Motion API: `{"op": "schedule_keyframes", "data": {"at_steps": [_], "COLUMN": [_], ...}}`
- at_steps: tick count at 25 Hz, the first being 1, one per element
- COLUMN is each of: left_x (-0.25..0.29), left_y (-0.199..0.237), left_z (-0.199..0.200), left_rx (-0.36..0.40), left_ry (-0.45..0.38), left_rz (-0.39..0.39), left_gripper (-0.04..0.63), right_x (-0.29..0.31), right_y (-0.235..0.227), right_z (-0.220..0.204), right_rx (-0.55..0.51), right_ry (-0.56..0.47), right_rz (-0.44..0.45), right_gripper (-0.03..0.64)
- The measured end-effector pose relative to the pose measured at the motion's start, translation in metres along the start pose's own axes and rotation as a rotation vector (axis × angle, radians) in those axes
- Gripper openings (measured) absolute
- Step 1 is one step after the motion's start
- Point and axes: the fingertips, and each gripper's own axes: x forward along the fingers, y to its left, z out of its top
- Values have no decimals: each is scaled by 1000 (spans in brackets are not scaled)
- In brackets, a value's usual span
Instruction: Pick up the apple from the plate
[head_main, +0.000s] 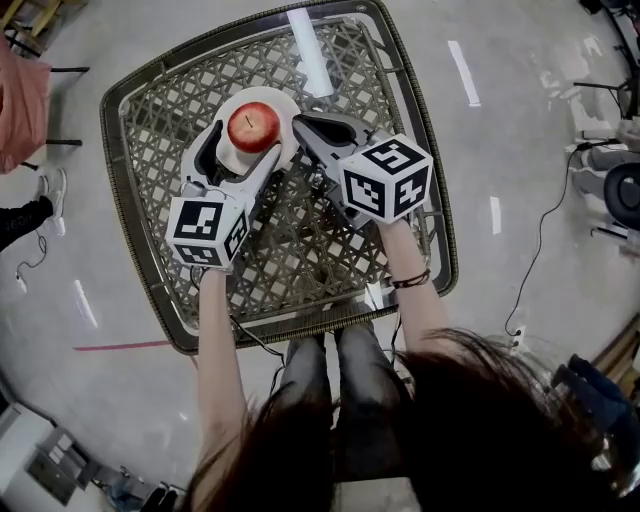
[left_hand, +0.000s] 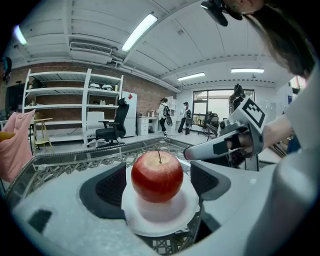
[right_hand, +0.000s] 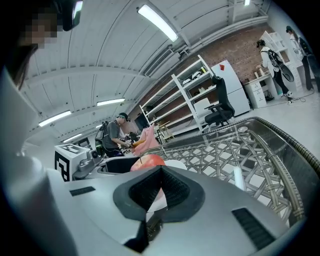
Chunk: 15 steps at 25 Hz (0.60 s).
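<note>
A red apple (head_main: 254, 126) stands on a small white plate (head_main: 291, 104) at the far middle of the lattice table (head_main: 300, 250). My left gripper (head_main: 250, 138) reaches in from the near left, and its jaws stand open on either side of the plate and apple. In the left gripper view the apple (left_hand: 157, 176) sits between the two dark pads (left_hand: 107, 188) with a gap on each side. My right gripper (head_main: 304, 127) is shut with nothing in it, its tip just right of the plate. In the right gripper view the apple (right_hand: 148, 161) peeks over the closed jaws.
A white tube (head_main: 309, 51) lies at the table's far edge, beyond the plate. The table has a raised dark rim (head_main: 113, 130). A person in pink (head_main: 20, 100) stands at the left. Shelves, office chairs and other people are in the background.
</note>
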Motion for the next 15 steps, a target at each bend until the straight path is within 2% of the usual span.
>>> {"op": "schedule_keyframes", "data": {"at_steps": [6,15], "left_x": [13,26], "left_y": [-4,0], "left_z": [3,2], "left_rx": [58,77], "left_ry": [15,26], "left_rz": [-28,-30], "left_gripper": [410,411], "right_x": [1,2], "right_y": [-2,-5], "right_z": [2,5], "right_rx": [-5,-5], "right_ry": [-7,-20], "right_rz": [-2,3], "right_gripper": [9,9]}}
